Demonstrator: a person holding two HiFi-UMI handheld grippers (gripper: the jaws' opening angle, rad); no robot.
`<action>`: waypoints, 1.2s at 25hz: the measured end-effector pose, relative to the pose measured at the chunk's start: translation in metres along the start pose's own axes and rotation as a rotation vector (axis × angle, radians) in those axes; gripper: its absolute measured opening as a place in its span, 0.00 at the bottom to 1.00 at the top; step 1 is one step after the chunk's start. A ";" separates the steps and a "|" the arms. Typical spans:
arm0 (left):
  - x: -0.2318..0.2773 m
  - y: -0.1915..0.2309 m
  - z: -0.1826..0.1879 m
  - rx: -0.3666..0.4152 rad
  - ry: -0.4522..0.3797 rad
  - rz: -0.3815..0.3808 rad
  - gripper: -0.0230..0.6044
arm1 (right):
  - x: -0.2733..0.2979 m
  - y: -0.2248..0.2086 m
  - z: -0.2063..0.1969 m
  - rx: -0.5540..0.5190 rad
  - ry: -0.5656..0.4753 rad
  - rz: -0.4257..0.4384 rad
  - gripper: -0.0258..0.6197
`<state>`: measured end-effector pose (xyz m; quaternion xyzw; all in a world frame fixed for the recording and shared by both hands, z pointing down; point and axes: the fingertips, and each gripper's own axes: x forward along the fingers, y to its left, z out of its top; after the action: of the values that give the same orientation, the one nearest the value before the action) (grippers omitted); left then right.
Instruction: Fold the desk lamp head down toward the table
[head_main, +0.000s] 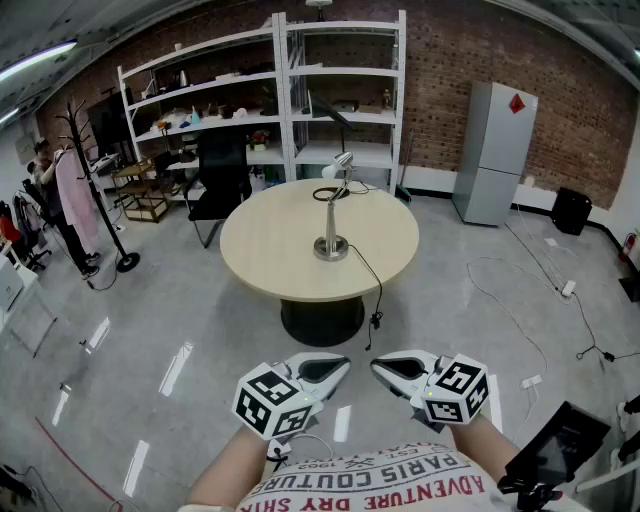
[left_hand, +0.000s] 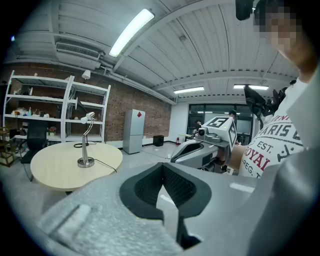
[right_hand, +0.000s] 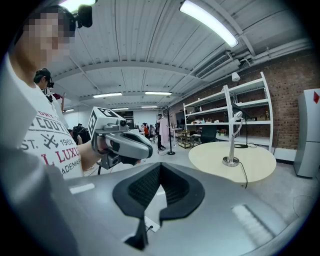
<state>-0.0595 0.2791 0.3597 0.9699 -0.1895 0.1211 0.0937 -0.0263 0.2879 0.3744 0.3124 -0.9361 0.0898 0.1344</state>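
With the left tongs (head_main: 340, 368) and right tongs (head_main: 380, 366) both closed on nothing, well apart from the desk lamp (head_main: 333, 215) upright at 12 o'clock on the round desk (head_main: 270, 250), pushing its head (head_main: 340, 165) unbraced may tip or skid the small base (head_main: 331, 249).

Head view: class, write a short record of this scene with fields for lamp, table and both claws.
Desk lamp: upright on the table, head raised, not yet folded
Table: round, pale top, dark pedestal
Cord: runs from lamp base over the table's near edge
Left claw: shut, empty, short of the table
Right claw: shut, empty, short of the table
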 end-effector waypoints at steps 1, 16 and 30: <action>0.003 0.000 -0.002 0.002 0.009 -0.002 0.04 | 0.000 -0.001 -0.003 0.005 0.003 0.003 0.04; -0.009 0.007 -0.010 -0.016 0.032 0.025 0.04 | 0.012 0.007 0.007 0.019 -0.016 0.046 0.04; -0.007 0.015 -0.014 -0.029 0.022 0.035 0.04 | 0.015 0.001 -0.001 0.074 -0.028 0.064 0.04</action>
<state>-0.0747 0.2709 0.3733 0.9636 -0.2071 0.1307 0.1076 -0.0386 0.2809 0.3800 0.2884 -0.9434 0.1243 0.1064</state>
